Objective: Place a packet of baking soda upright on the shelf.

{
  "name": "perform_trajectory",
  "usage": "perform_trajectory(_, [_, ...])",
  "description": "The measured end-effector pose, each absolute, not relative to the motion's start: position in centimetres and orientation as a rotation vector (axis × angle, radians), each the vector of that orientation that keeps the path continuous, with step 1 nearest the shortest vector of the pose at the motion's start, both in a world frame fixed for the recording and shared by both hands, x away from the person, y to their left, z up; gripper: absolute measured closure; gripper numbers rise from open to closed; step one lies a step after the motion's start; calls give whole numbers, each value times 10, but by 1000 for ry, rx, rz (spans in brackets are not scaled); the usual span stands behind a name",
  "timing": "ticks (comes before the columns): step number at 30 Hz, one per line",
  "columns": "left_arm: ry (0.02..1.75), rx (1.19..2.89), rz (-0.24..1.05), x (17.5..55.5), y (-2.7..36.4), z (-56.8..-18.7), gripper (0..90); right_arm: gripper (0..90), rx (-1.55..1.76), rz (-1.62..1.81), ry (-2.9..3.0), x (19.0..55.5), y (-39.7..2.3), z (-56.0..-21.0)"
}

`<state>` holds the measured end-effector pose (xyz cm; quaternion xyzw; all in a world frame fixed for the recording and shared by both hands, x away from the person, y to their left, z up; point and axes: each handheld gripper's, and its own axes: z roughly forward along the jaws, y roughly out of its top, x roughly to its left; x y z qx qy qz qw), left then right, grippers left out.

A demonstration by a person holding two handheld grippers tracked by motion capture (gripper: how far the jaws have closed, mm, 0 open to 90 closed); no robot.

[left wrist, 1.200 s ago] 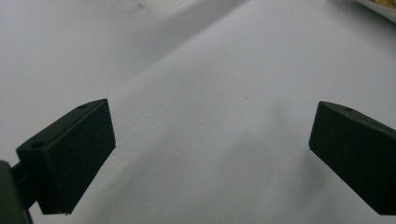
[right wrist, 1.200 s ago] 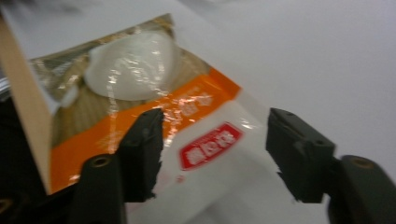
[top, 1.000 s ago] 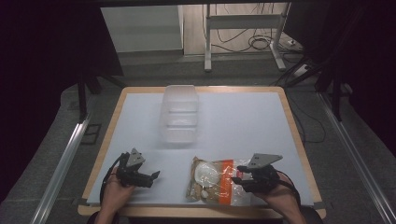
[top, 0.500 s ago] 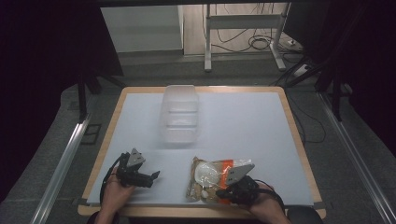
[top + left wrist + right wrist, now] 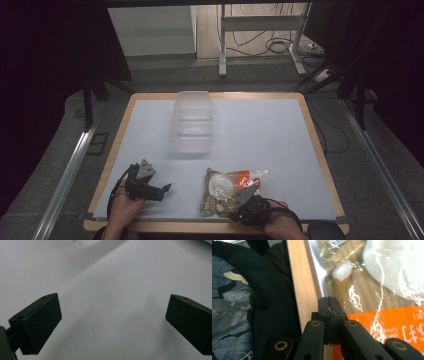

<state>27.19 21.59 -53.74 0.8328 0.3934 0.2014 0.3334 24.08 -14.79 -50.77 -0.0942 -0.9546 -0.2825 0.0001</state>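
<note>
Black jaws of the right tongs (image 5: 328,305) have just been closing and now meet flat, pinched on the edge of the clear plastic food bag (image 5: 227,190), which lies at the near edge of the desk (image 5: 280,140). Over to the left, the left tongs (image 5: 161,190) stand wide apart above bare white surface, gripping nothing. Farther back, a clear plastic container (image 5: 192,127) sits mid-desk, well apart from the bag.
</note>
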Motion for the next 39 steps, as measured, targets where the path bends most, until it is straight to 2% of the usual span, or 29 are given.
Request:
perform_trajectory(11, [1025, 2181, 531, 272, 215, -537, 5, 887, -425, -843, -3100, 258, -165, -509])
perform_trajectory(17, [1028, 2178, 529, 272, 215, -537, 4, 887, -616, -880, -3089, 274, -182, -507])
perform_trajectory(23, [1035, 2172, 512, 272, 216, -536, 6, 884, -619, -928, -3036, 276, -187, -503])
perform_trajectory(28, [1036, 2171, 508, 272, 217, -536, 6, 836, -615, -960, -3025, 275, -192, -497])
perform_trajectory(39, [1034, 2174, 511, 272, 216, -536, 6, 653, -760, -1056, -3023, 282, -209, -487])
